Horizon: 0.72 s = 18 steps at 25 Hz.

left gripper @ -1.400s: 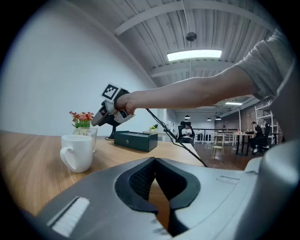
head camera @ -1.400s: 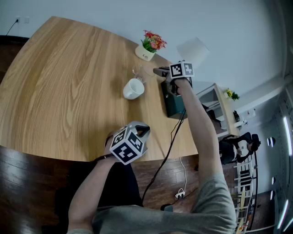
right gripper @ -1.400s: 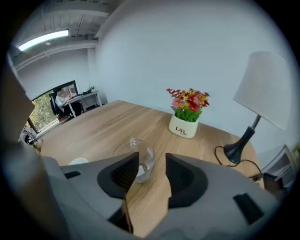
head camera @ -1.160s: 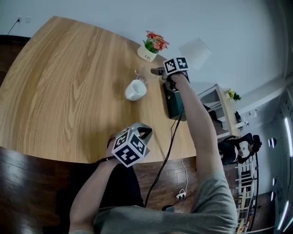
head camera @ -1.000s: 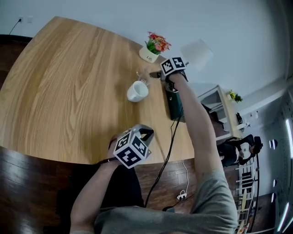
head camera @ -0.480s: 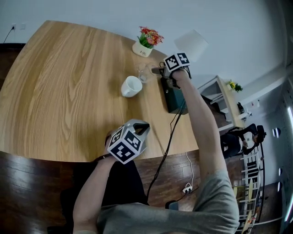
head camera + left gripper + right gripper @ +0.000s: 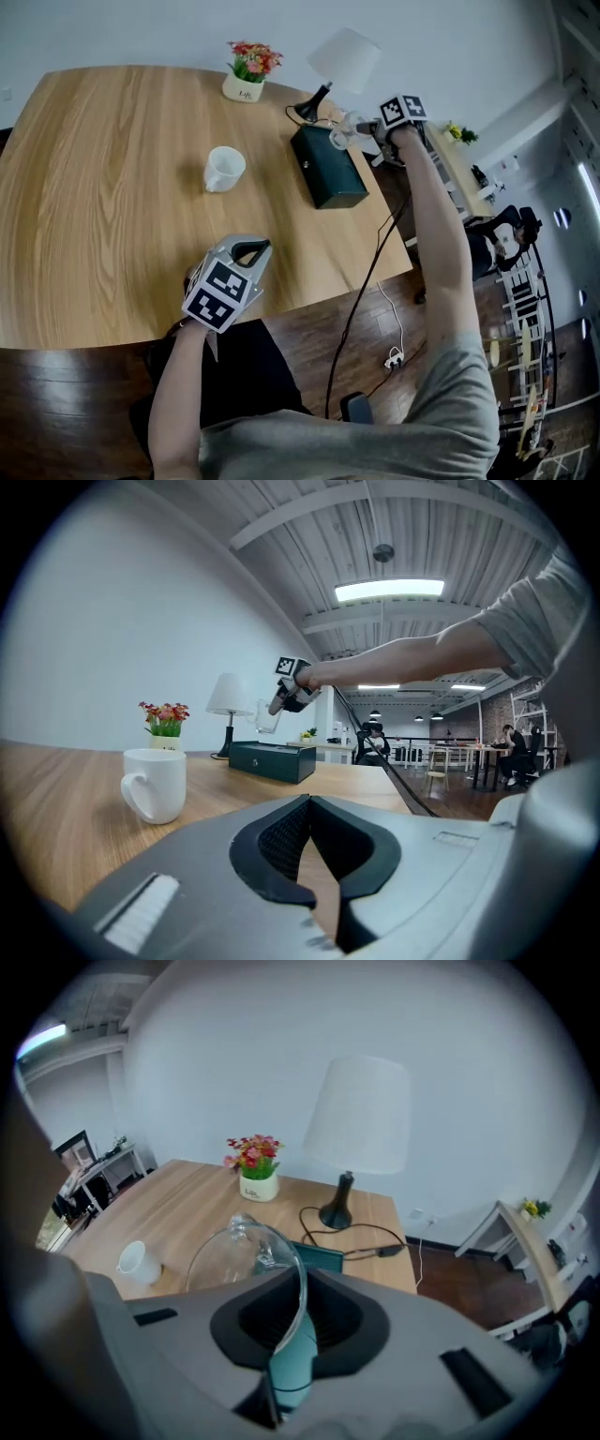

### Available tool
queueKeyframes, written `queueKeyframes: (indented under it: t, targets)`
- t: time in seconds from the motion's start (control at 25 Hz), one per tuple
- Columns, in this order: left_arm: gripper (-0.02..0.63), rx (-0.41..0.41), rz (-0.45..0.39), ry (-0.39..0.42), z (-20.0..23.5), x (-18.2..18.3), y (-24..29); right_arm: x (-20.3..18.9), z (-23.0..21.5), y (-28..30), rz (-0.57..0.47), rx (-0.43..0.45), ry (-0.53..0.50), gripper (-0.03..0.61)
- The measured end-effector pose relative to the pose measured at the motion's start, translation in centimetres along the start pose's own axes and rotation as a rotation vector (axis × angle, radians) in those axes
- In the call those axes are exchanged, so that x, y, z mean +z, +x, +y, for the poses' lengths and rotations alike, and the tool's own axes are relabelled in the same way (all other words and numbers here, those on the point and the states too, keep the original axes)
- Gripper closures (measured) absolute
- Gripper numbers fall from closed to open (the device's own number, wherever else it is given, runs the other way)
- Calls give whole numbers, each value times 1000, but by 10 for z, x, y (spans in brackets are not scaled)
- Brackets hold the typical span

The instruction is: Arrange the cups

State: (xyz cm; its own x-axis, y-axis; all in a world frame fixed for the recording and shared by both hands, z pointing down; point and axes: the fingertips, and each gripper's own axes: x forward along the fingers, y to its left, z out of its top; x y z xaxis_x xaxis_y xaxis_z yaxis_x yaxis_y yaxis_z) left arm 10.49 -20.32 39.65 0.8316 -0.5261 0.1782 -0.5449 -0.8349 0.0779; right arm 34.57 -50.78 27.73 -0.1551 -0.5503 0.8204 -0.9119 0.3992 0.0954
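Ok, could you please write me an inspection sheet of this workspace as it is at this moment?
Surface: wooden table, mostly bare.
Job's things: white mug upright on the table; glass cup held in the air, off the table.
Clutter: green box, lamp and flower pot along the far side.
Grippers: right gripper shut on the glass cup's rim; left gripper shut, empty, near the front edge.
Cables: black cable hanging off the table.
Surroundings: white wall, dark floor, side shelf.
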Motion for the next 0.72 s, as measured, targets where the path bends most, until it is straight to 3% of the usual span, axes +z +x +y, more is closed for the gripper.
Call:
queueKeyframes:
  t: [0.28,0.72]
  targets:
    - [604,1,-4,-2,0,1,0,-45,-52,14,-1,0,146,541]
    - [604,18,-9,-8,1,2,0,-21,-44,55,23,97,164,541]
